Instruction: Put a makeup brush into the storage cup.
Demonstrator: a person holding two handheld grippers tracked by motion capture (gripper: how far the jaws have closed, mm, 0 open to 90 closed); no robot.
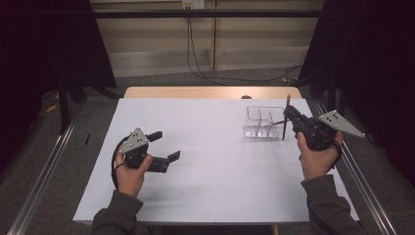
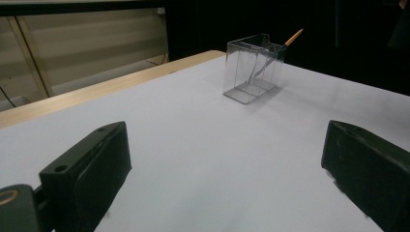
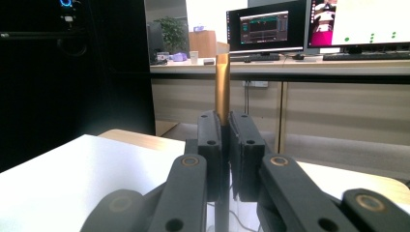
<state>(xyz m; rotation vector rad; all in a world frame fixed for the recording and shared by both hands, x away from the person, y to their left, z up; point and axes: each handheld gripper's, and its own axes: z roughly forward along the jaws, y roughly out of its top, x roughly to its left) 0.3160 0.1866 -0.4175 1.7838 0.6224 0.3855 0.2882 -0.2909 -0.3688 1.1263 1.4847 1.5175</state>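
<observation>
Clear plastic holder [image 1: 265, 122] stands empty — the right claw [image 1: 288, 116] grips a pencil [image 1: 286, 117] upright beside it, not yet dropped in, while the left claw [image 1: 166, 147] hovers agape over the white surface [image 1: 210, 161].

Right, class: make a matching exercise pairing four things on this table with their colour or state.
Things:
1. left hand-held gripper
2. right hand-held gripper
3. box
4. pencil

States:
a. clear plastic
b. jaws wide apart
c. upright, clamped between jaws
d. jaws closed

Pairs: 1-b, 2-d, 3-a, 4-c
</observation>
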